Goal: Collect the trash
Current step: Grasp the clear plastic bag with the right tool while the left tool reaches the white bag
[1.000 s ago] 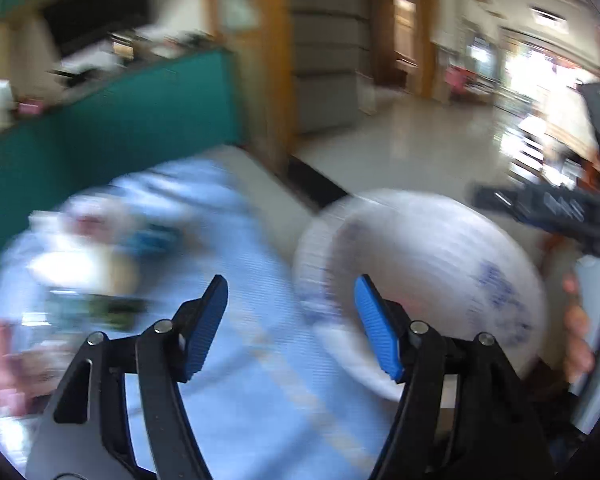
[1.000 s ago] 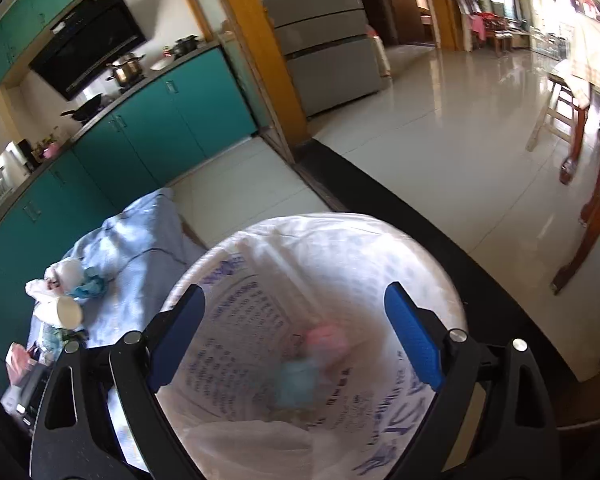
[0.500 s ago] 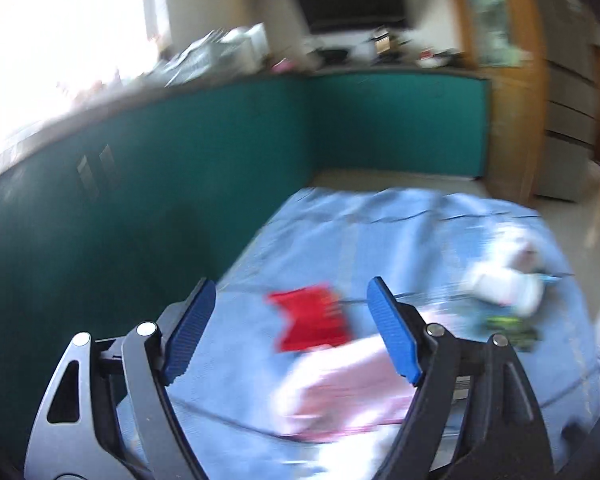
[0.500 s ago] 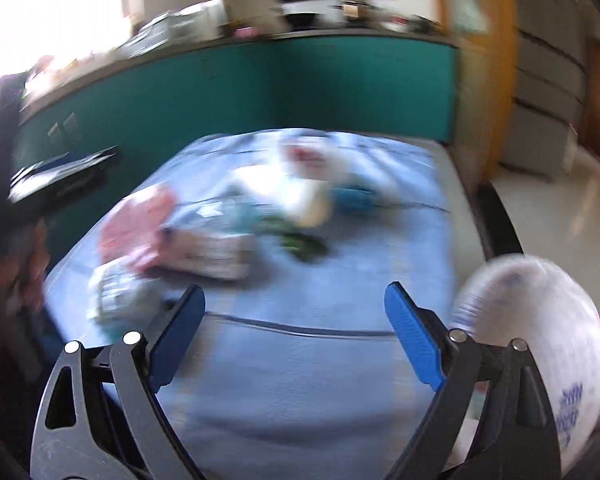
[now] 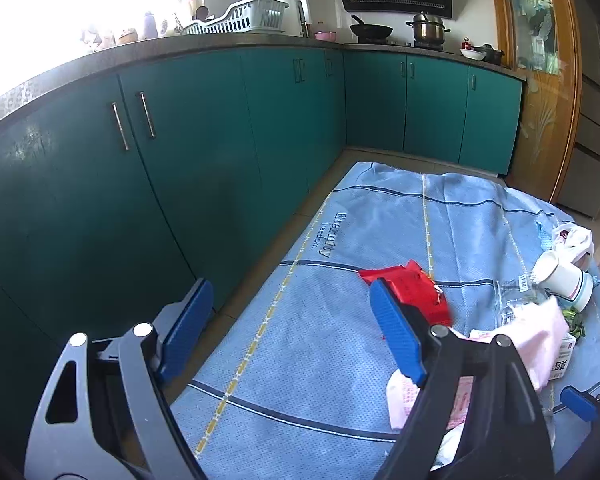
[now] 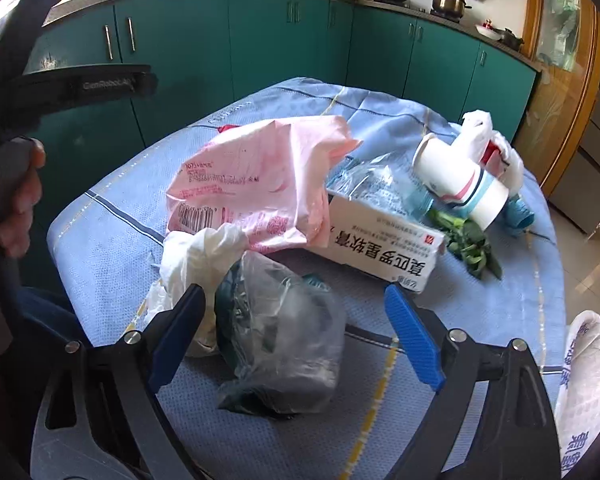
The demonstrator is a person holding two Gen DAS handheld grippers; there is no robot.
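Trash lies on a blue cloth (image 6: pixel 112 216): a pink wrapper (image 6: pixel 252 184), a white carton (image 6: pixel 384 248), a paper cup (image 6: pixel 460 188), green leaves (image 6: pixel 472 244) and a crumpled white bag (image 6: pixel 196 252). My right gripper (image 6: pixel 294 312) straddles a clear plastic bag (image 6: pixel 280 344). Its jaws are closing, but the pads do not touch the bag. My left gripper (image 5: pixel 288 316) hangs over bare cloth with its jaws opening and nothing between them. A red wrapper (image 5: pixel 412 292) lies just beyond its right finger. The cup (image 5: pixel 564 276) and pink wrapper (image 5: pixel 532 332) lie to its right.
Teal cabinets (image 5: pixel 180 168) under a counter run along the left and back, with a strip of floor beside the cloth. A bin with a white liner (image 6: pixel 588 380) stands at the cloth's right edge. A hand (image 6: pixel 16 200) holds the left gripper's handle at the left.
Both grippers have swung away from the white-lined bin to the trash on the blue cloth. The left jaws stand wider than before. The right gripper now straddles the clear bag.
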